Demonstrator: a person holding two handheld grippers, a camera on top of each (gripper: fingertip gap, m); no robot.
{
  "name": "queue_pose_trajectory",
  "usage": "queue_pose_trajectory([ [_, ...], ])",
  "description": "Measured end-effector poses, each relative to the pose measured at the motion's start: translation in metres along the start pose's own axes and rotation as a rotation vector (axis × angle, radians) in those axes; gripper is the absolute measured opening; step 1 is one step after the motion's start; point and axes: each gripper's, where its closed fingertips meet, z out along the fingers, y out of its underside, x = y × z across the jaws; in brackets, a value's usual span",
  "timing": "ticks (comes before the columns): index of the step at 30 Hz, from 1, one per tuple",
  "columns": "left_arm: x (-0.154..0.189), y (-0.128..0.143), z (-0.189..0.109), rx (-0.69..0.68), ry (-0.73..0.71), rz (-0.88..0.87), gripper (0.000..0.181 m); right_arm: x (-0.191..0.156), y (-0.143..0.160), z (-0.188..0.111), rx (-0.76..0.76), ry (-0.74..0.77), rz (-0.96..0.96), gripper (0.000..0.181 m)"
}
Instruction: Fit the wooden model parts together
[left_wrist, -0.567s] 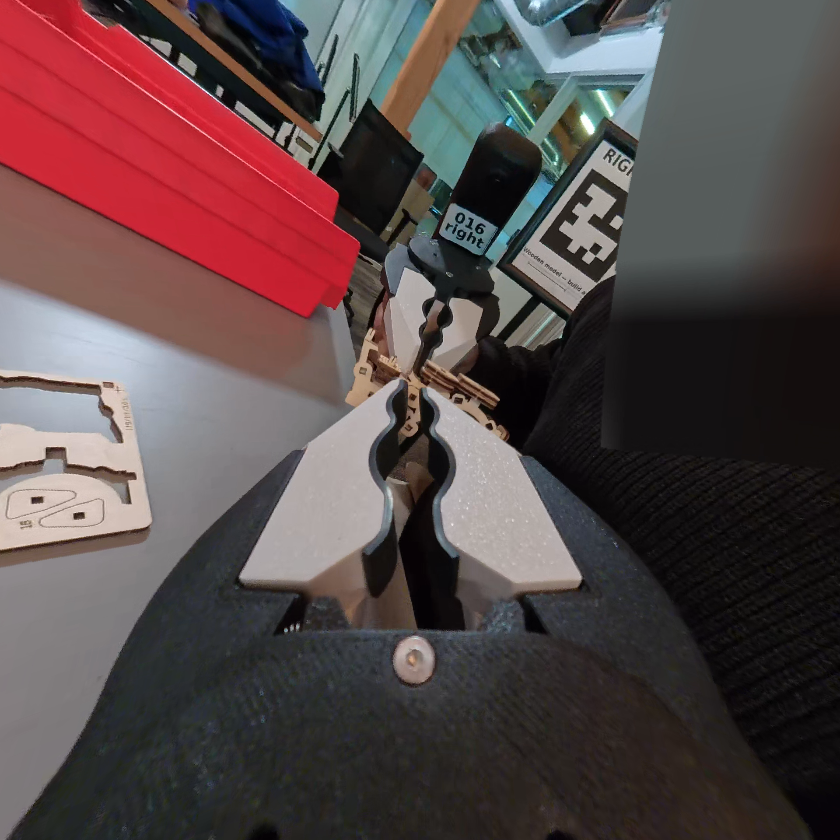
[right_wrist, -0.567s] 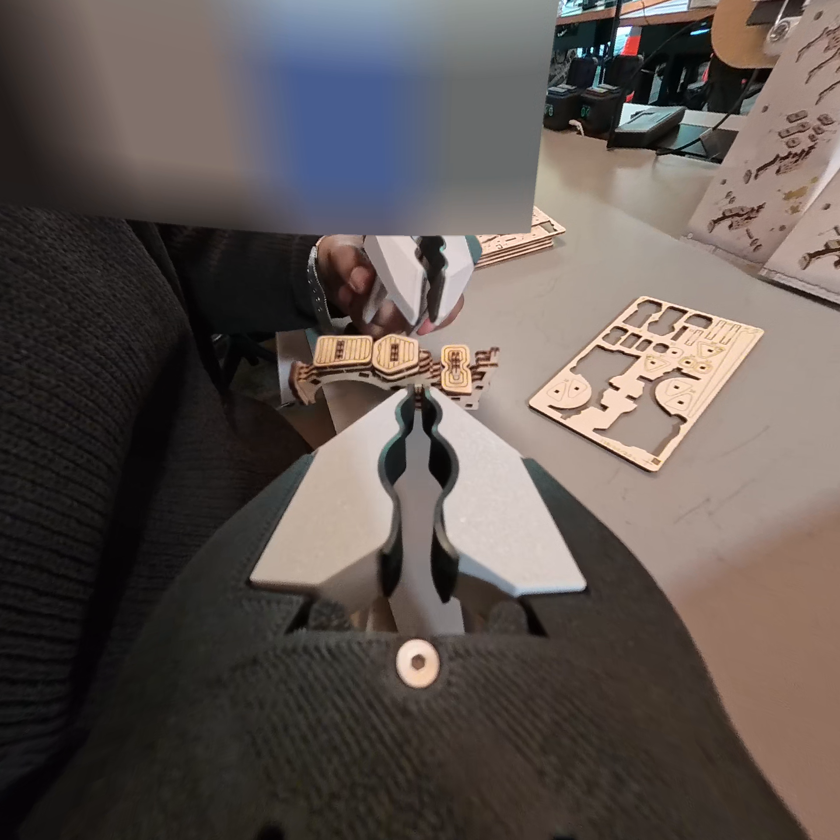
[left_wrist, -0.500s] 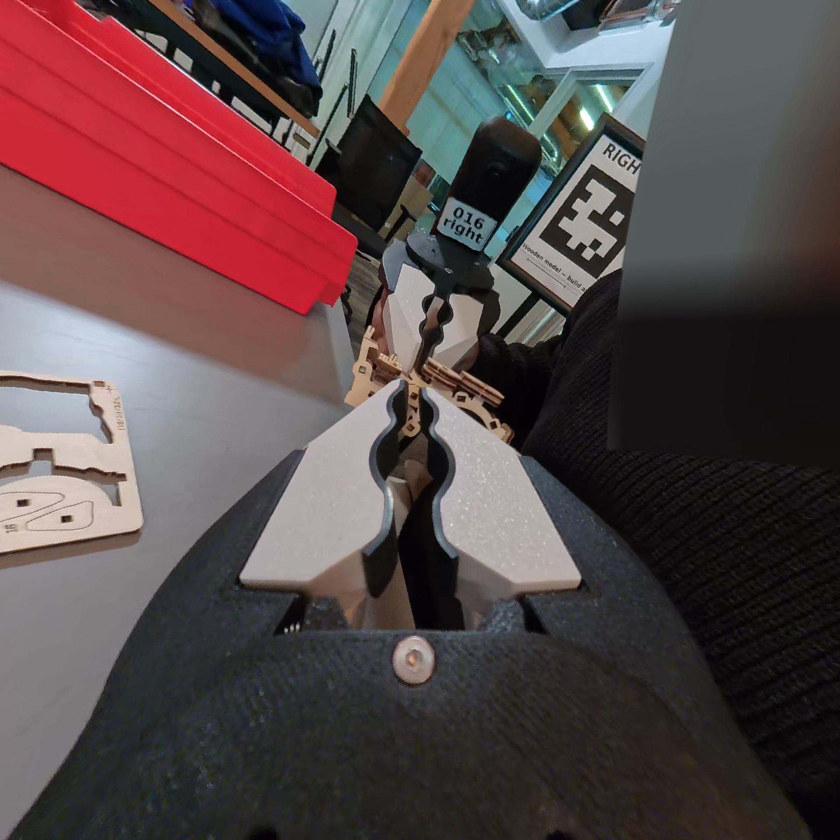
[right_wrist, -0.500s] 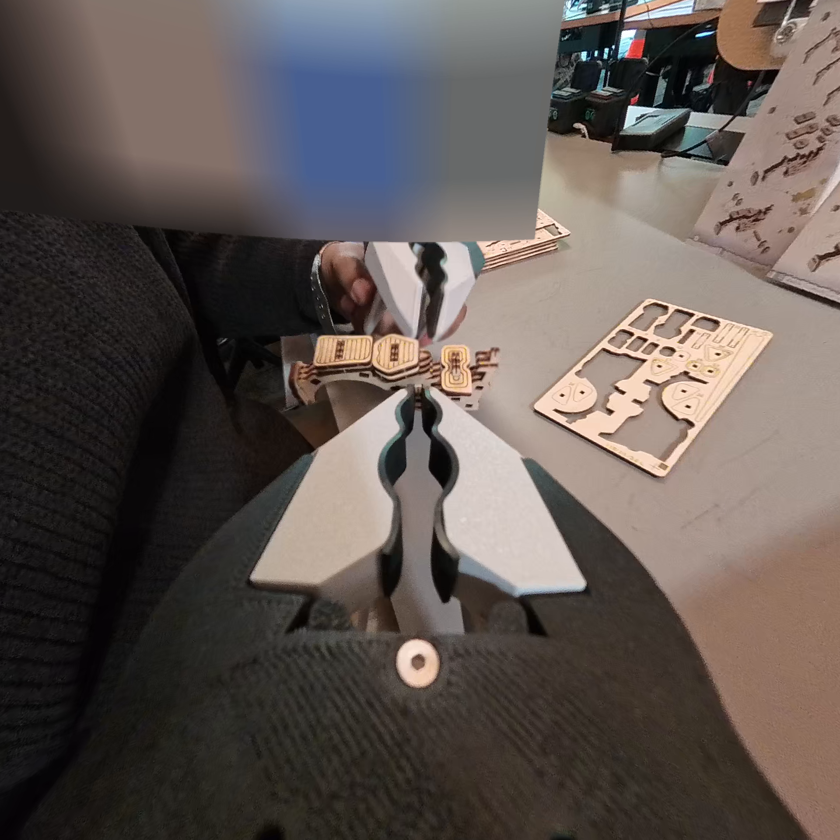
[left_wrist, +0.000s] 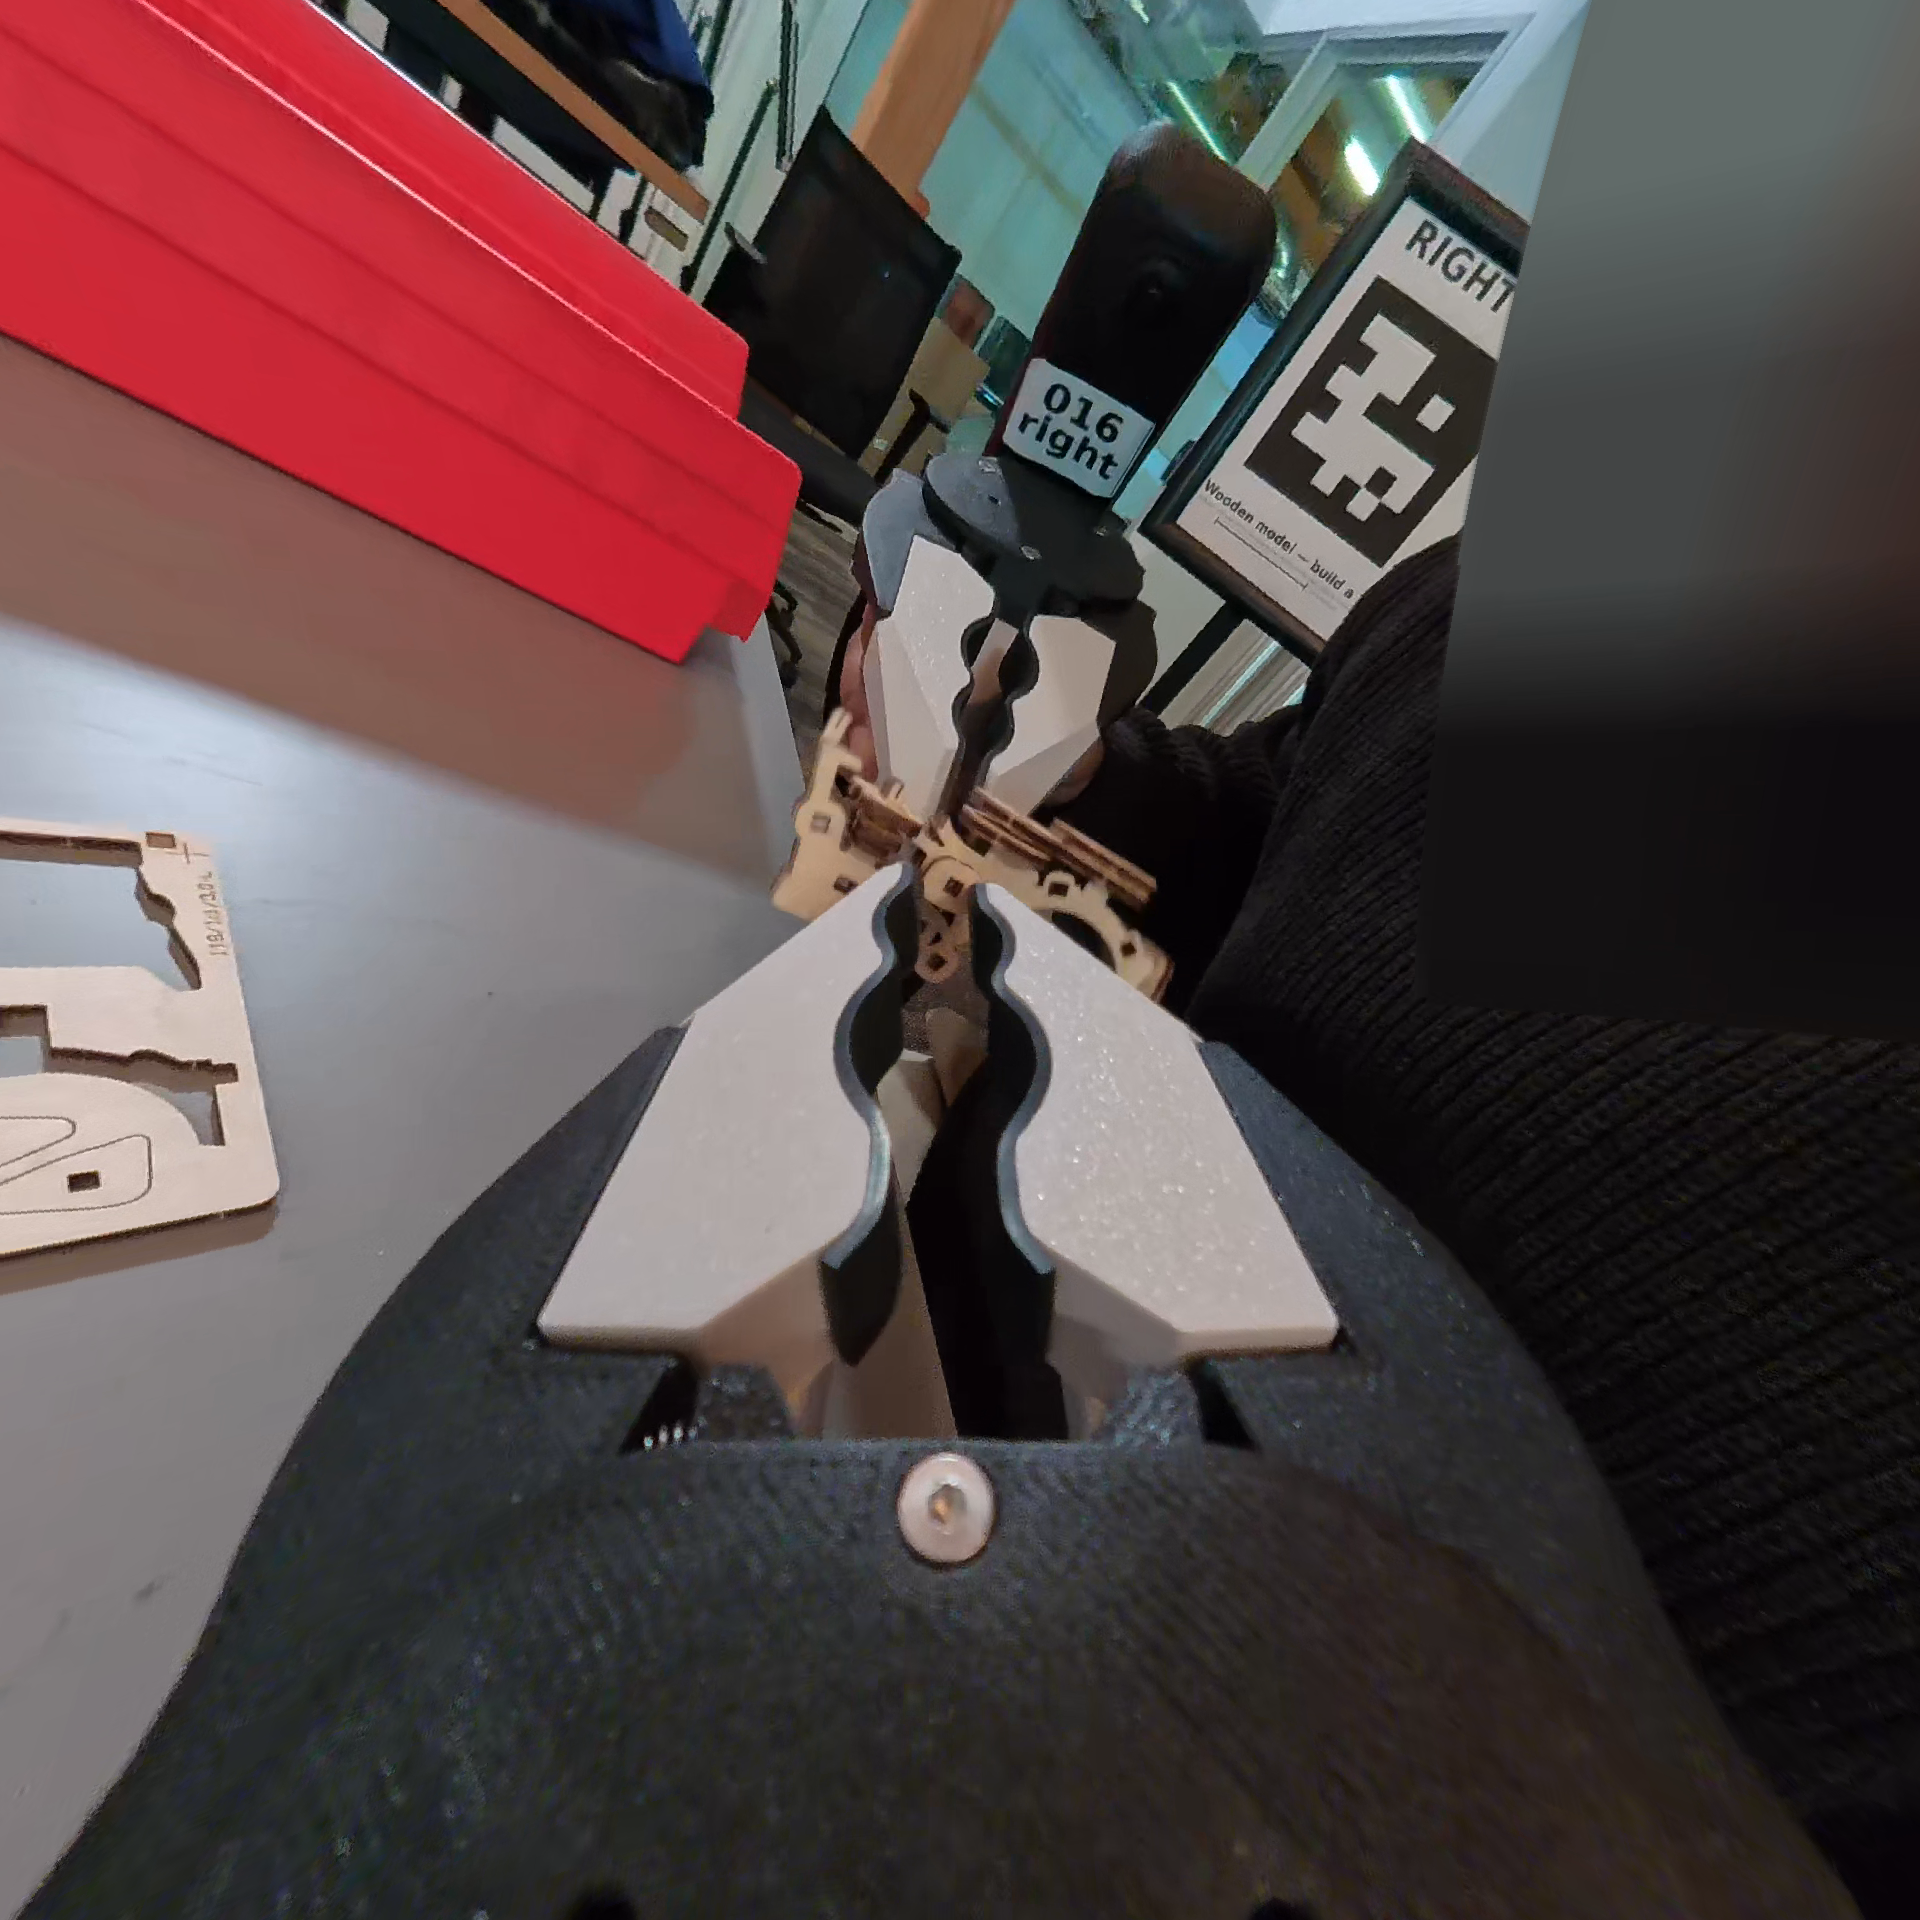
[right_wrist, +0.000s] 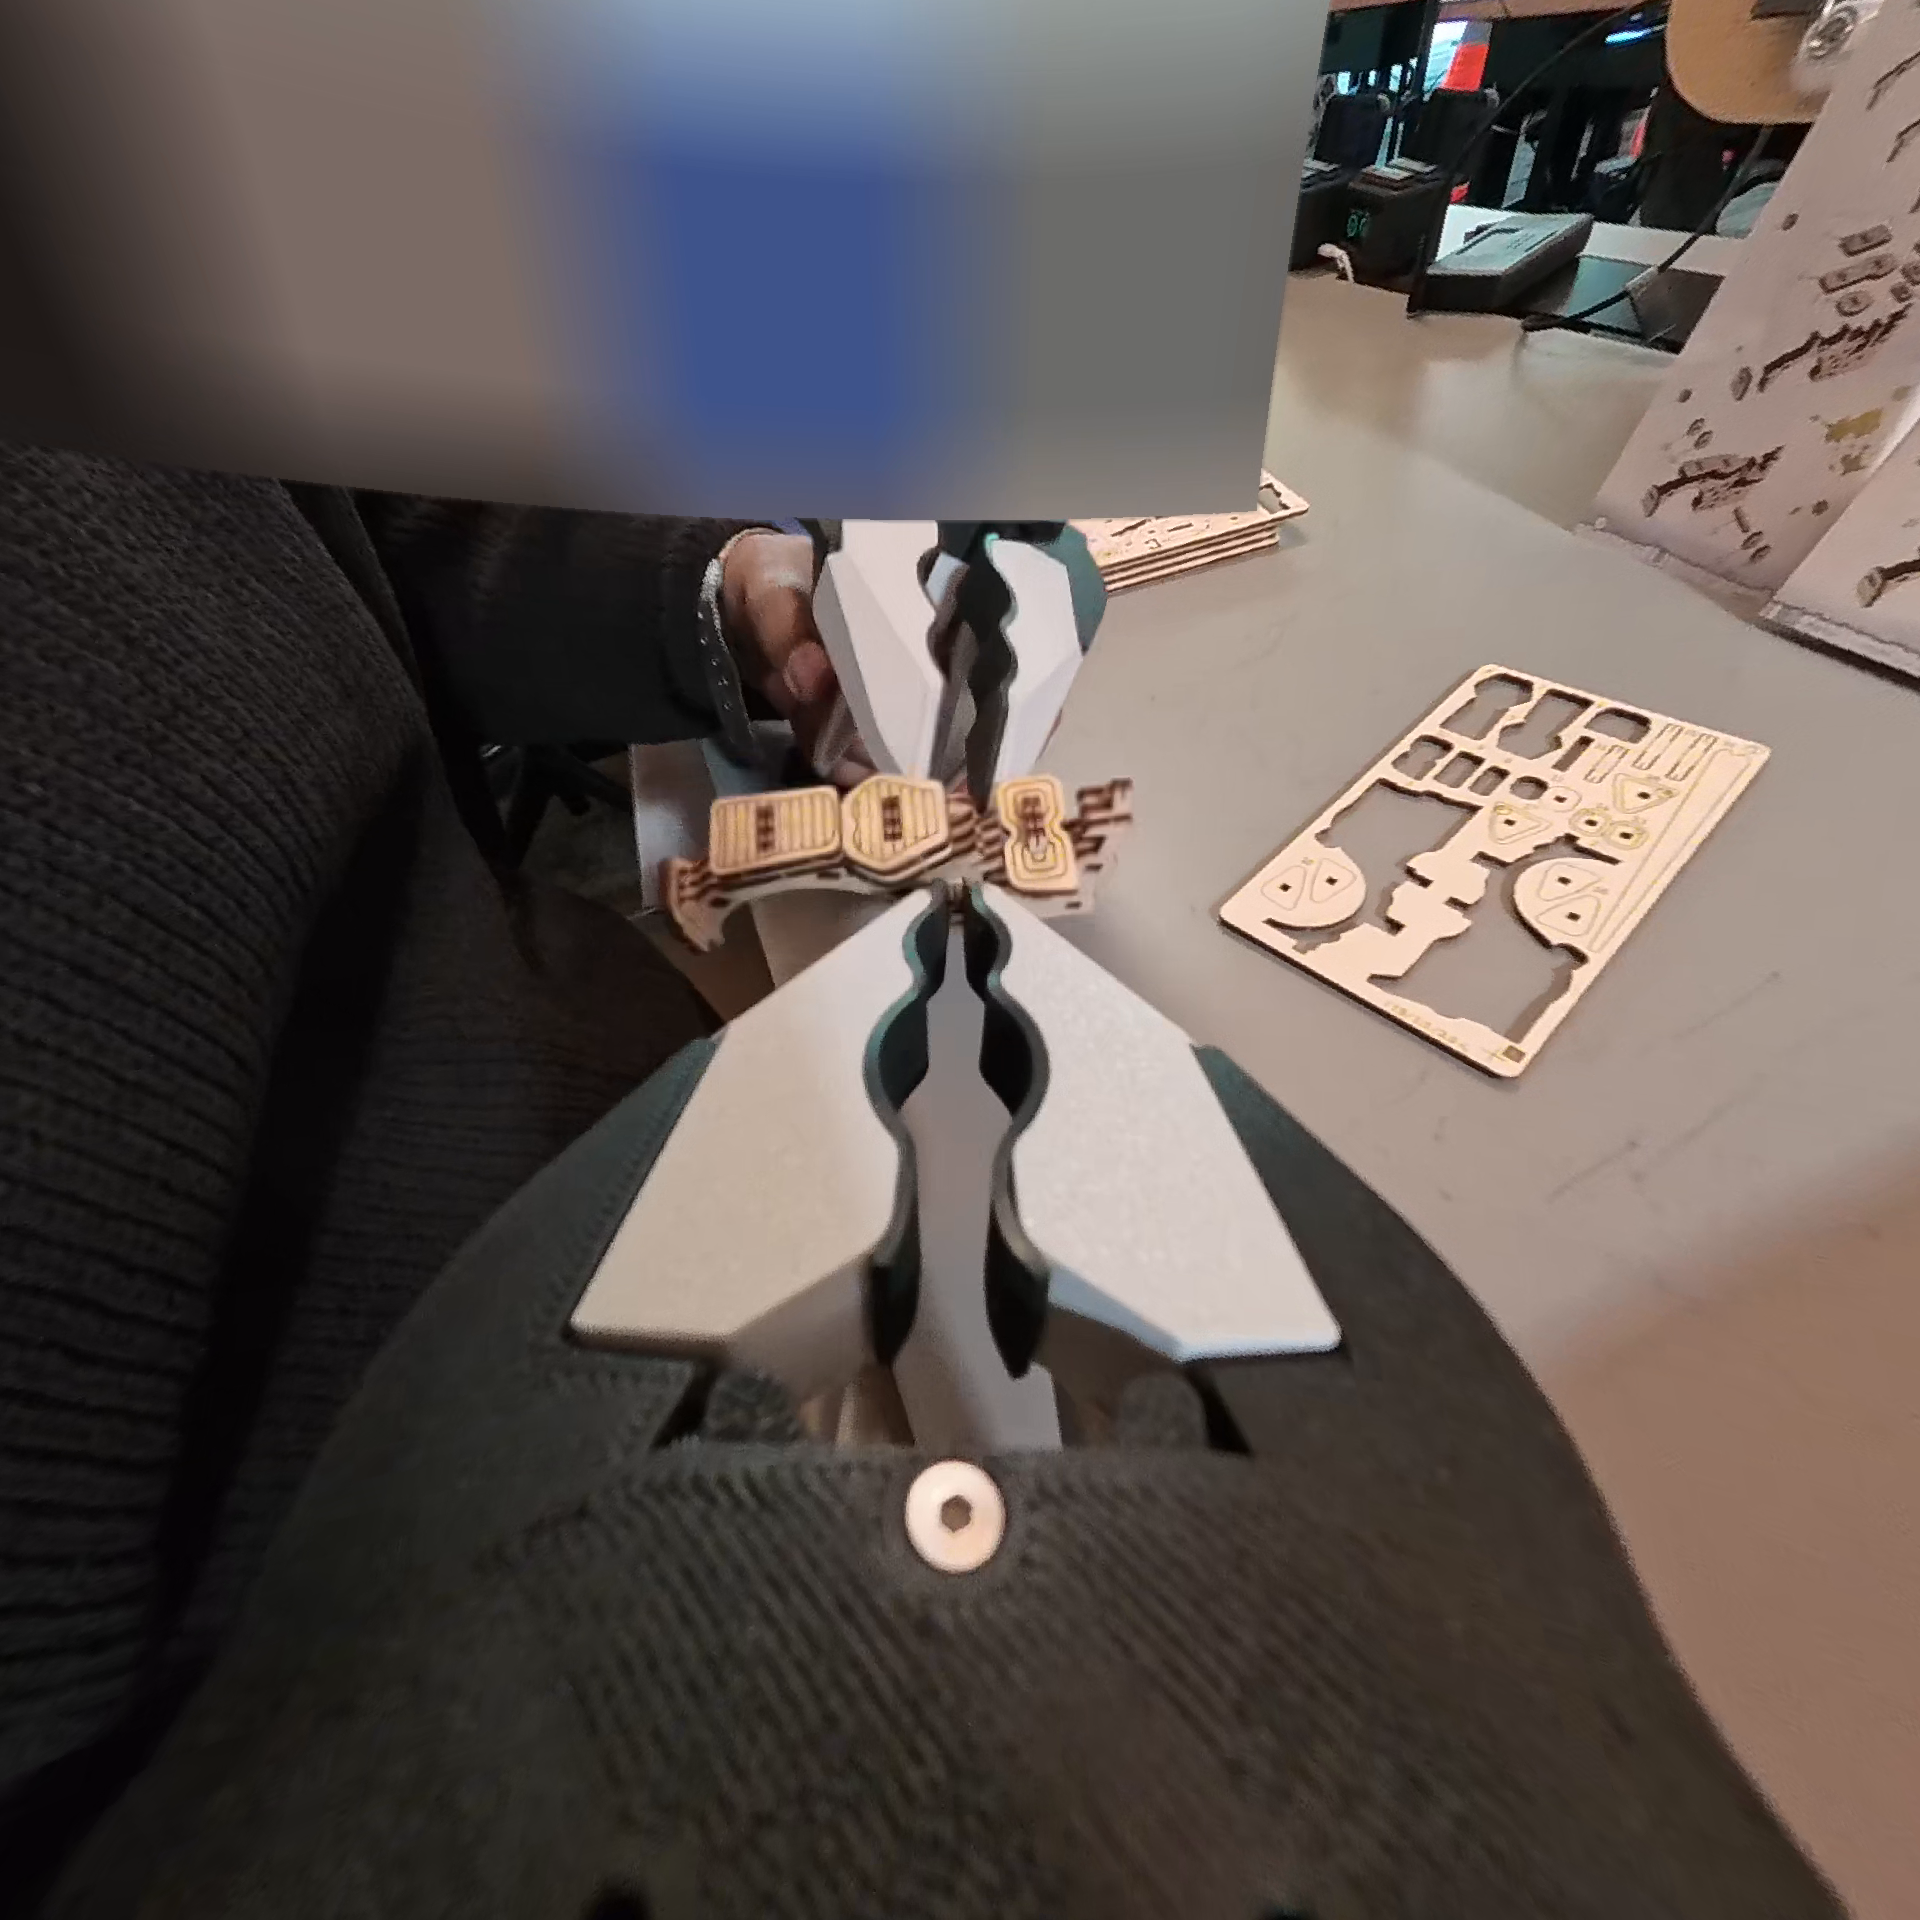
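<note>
A small layered wooden model (right_wrist: 894, 842), with engraved plates on top, is held in the air off the table's near edge. My right gripper (right_wrist: 956, 896) is shut on its near edge. My left gripper (right_wrist: 962, 774) comes from the opposite side and is shut on its far edge. In the left wrist view the left gripper (left_wrist: 940, 883) pinches the model (left_wrist: 1039, 862) between its fingertips, and the right gripper (left_wrist: 961, 805) grips it from behind. A wooden part sheet (right_wrist: 1496, 873) with several cut-outs lies flat on the grey table (right_wrist: 1558, 1247); it also shows in the left wrist view (left_wrist: 125, 1039).
Red bins (left_wrist: 364, 312) stand at the table's far side. A stack of wooden sheets (right_wrist: 1184, 540) and upright instruction pages (right_wrist: 1787, 364) lie beyond the part sheet. A framed marker sign (left_wrist: 1371, 416) stands behind. A person's dark sleeve (right_wrist: 208, 935) and hand (right_wrist: 779, 623) are close. Only a small space, under 4 cm, lies between the two pairs of fingers.
Both grippers keep their hold on the model. The left gripper has shifted a little, so the part sheet slides leftward in its view; it looks slightly closer in the right wrist view.
</note>
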Motion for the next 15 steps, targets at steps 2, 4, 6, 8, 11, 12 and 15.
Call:
queue_pose_trajectory([
  [2, -0.001, -0.001, -0.001, 0.003, -0.009, -0.002, 0.006, 0.0, -0.001, -0.001, 0.009, -0.001, 0.005, 0.001],
  [4, -0.001, -0.005, -0.003, 0.023, -0.002, -0.012, 0.008, 0.0, -0.003, -0.001, 0.023, -0.012, 0.02, 0.001],
  [6, -0.002, -0.01, -0.007, 0.06, 0.017, -0.047, 0.013, 0.001, -0.001, -0.001, 0.019, -0.004, 0.019, 0.001],
  [8, -0.006, -0.013, -0.01, 0.093, 0.032, -0.101, 0.018, 0.003, -0.004, -0.002, 0.039, 0.002, 0.024, 0.001],
  [11, -0.016, -0.021, -0.017, 0.192, 0.062, -0.222, 0.026, 0.003, -0.014, -0.007, 0.114, -0.004, 0.036, 0.001],
  [12, -0.017, -0.025, -0.019, 0.235, 0.097, -0.288, 0.031, 0.003, -0.018, -0.009, 0.141, -0.01, 0.042, 0.001],
  [15, -0.014, -0.03, -0.019, 0.297, 0.219, -0.449, 0.042, 0.002, -0.028, -0.014, 0.214, -0.021, 0.046, 0.001],
])
